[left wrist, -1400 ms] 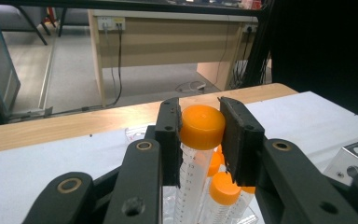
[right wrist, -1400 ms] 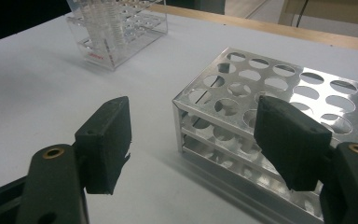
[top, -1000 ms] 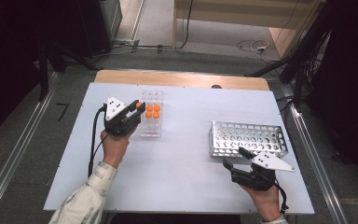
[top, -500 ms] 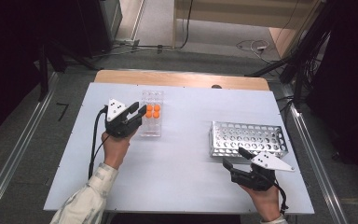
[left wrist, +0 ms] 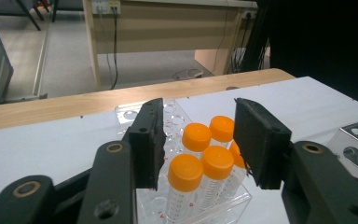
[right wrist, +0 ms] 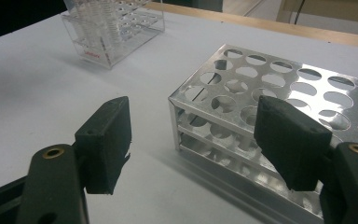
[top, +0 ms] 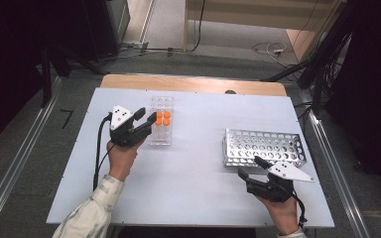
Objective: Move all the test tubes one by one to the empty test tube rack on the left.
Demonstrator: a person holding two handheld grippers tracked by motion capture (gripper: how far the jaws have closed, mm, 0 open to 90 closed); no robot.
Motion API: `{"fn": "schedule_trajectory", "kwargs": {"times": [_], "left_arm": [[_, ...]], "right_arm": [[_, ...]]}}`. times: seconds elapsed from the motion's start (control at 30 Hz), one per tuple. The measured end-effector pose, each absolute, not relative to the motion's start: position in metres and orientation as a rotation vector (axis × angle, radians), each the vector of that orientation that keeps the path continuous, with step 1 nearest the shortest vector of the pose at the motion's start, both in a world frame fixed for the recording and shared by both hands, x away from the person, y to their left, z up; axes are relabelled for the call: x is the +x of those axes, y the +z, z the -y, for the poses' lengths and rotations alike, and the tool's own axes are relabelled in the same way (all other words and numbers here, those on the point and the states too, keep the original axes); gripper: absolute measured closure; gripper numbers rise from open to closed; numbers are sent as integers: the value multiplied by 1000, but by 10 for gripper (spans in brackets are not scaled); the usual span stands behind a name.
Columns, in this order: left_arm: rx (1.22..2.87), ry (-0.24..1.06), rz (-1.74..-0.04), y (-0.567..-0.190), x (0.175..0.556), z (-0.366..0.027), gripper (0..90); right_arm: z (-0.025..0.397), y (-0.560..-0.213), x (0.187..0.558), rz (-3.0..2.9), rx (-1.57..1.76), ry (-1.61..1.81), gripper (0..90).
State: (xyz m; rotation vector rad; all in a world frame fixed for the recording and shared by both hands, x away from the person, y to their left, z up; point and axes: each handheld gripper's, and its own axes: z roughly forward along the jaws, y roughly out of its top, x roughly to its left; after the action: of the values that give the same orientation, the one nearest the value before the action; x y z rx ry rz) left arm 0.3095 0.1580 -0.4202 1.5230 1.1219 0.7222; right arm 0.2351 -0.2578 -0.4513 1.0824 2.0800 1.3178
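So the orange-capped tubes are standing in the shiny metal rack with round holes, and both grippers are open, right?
Not quite: the orange-capped tubes stand in the clear plastic rack, as the left gripper view shows. The perforated metal rack holds none. Both the left gripper and right gripper are open.

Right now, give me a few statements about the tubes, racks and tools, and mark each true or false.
1. The left tool is open around the orange-capped tubes. True.
2. The tubes stand in the metal rack. False: they stand in the clear plastic rack; the metal rack's holes look empty.
3. The right tool grips a tube. False: it is open and holds nothing, near the metal rack's corner.
4. Both racks rest on the white table. True.
5. The tube caps are blue. False: they are orange.
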Motion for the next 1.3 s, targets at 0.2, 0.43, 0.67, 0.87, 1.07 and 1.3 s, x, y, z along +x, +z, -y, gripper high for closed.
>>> {"fn": "schedule_trajectory", "kwargs": {"times": [0.2,0.43,0.67,0.87,1.07,1.3], "left_arm": [[1523,718,-1137,-418,305,-158,416],[1519,714,-1149,-420,301,-157,318],[1524,720,-1149,-418,297,-157,268],[1520,715,-1145,-420,291,-156,261],[1522,708,-1141,-423,283,-157,258],[1537,707,-1145,-429,273,-160,244]], "right_arm": [[258,-452,236,-2080,1088,1314,259],[258,-452,236,-2078,1089,1316,258],[259,-452,237,-2076,1091,1317,258],[260,-452,237,-2072,1098,1313,259],[261,-452,238,-2068,1103,1312,258],[262,-453,238,-2063,1111,1306,258]]}}
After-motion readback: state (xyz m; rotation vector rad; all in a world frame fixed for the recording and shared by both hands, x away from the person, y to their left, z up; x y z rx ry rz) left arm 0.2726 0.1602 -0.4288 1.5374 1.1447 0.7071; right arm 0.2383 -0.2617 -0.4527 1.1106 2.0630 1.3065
